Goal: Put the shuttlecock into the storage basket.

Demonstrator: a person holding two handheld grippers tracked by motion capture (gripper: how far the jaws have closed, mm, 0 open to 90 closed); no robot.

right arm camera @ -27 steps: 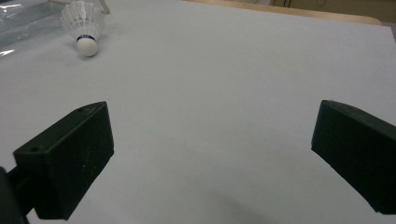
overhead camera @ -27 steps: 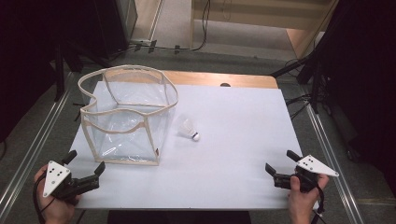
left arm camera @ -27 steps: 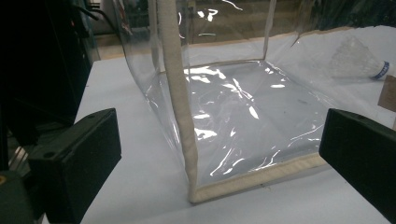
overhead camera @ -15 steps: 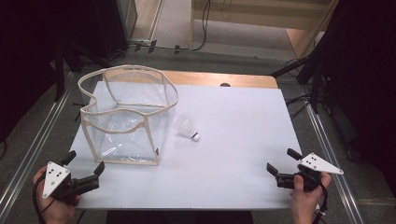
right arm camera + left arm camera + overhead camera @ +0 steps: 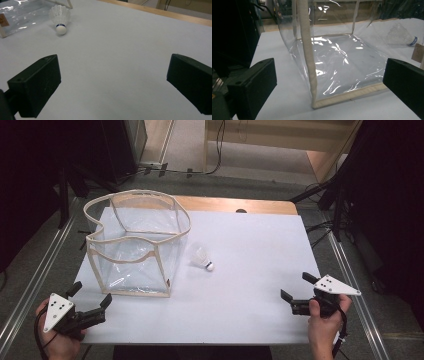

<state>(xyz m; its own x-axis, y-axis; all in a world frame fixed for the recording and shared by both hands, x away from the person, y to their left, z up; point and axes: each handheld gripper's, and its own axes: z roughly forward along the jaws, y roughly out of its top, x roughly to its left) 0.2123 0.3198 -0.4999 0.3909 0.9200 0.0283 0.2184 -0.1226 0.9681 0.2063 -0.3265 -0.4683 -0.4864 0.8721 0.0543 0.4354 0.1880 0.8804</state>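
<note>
Gaping wide, both grippers [image 5: 91, 300] [image 5: 299, 286] — blue band on shuttlecock [image 5: 60, 18] in right gripper view.

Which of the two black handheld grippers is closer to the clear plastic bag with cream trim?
The left gripper, at the table's near left: the clear plastic bag stands just ahead of its open jaws. The right gripper sits far across the white table.

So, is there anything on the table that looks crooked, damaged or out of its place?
Only small things. The clear bag's cream rim is wavy and sags instead of forming a neat rectangle. The shuttlecock lies on its side on the white table, just outside the bag. Nothing looks spilled or broken.
</note>
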